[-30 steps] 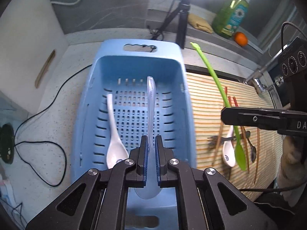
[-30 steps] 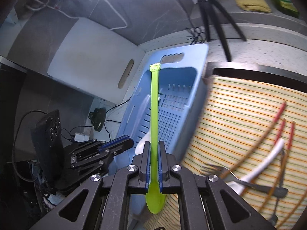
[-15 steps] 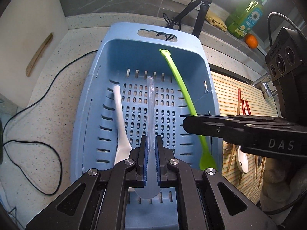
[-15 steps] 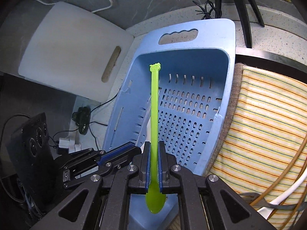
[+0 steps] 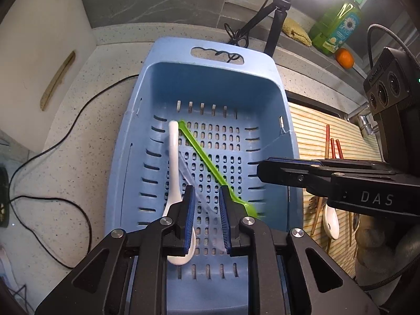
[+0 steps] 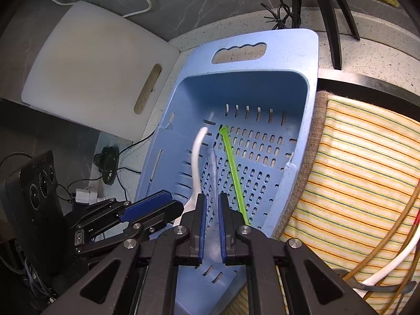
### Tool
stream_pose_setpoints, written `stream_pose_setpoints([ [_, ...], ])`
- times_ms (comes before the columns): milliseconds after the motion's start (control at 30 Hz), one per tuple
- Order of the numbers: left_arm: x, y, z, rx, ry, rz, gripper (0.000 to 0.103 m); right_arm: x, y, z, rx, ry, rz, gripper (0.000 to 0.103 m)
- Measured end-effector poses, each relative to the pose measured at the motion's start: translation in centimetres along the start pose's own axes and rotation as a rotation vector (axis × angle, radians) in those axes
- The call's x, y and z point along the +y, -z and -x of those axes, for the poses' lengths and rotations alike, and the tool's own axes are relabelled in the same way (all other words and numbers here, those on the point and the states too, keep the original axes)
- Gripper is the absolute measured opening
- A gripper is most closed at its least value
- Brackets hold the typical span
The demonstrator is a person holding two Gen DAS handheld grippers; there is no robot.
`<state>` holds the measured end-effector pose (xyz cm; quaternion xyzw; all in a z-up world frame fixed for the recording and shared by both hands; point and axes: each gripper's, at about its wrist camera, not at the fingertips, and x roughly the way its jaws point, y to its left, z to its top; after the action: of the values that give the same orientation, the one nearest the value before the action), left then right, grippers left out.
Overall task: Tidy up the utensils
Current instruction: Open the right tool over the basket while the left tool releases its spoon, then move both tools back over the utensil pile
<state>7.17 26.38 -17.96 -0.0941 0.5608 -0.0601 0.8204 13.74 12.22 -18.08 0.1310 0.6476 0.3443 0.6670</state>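
Observation:
A light blue slotted basket (image 5: 210, 84) (image 6: 296, 60) lies on the speckled counter. In it lie a white spoon (image 5: 173, 162) (image 6: 196, 155), a clear plastic spoon (image 5: 195, 183) (image 6: 213, 168) and a long green spoon (image 5: 204, 157) (image 6: 233, 168), set diagonally. My left gripper (image 5: 206, 218) is open and empty above the basket's near end. My right gripper (image 6: 210, 225) is open and empty over the basket's near right side; it shows from the side in the left wrist view (image 5: 302, 170).
A striped cloth (image 5: 341, 141) (image 6: 362, 162) right of the basket holds chopsticks (image 5: 328, 144), a white spoon (image 5: 330, 218) and dark utensils. A white cutting board (image 6: 92, 63) leans at left. Cables (image 5: 65, 141), a tripod (image 5: 273, 18), a soap bottle (image 5: 336, 26) and an orange (image 5: 344, 57) are around.
Both grippers have opened. The clear spoon dropped from the left gripper and the green spoon from the right gripper; both now lie in the basket.

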Motion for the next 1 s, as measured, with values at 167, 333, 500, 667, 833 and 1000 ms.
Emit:
stream_pose_setpoints([
  [167, -0.9, 0.5, 0.9, -0.022, -0.002, -0.002, 0.017, 0.1, 0.7, 1.7, -0.02, -0.002, 0.031, 0.01],
  [333, -2.5, 1.5, 2.1, -0.046, -0.003, -0.01, 0.017, -1.2, 1.8, 4.3, -0.04, -0.014, 0.037, 0.014],
  [500, -4.9, 2.4, 3.0, -0.067, 0.015, -0.029, 0.017, -3.3, 3.2, 7.9, -0.072, -0.013, 0.042, 0.014],
  [667, -8.0, 3.2, 3.3, -0.072, 0.048, -0.056, 0.017, -6.5, 4.7, 11.6, -0.106, 0.007, 0.02, 0.019],
  [833, -11.7, 3.8, 2.9, -0.065, 0.083, -0.094, 0.017, -10.0, 6.5, 15.0, -0.149, 0.057, -0.004, 0.023],
  [1000, -15.6, 4.4, 1.7, -0.027, 0.124, -0.156, 0.033, -13.6, 8.4, 18.0, -0.192, 0.115, -0.043, 0.032],
])
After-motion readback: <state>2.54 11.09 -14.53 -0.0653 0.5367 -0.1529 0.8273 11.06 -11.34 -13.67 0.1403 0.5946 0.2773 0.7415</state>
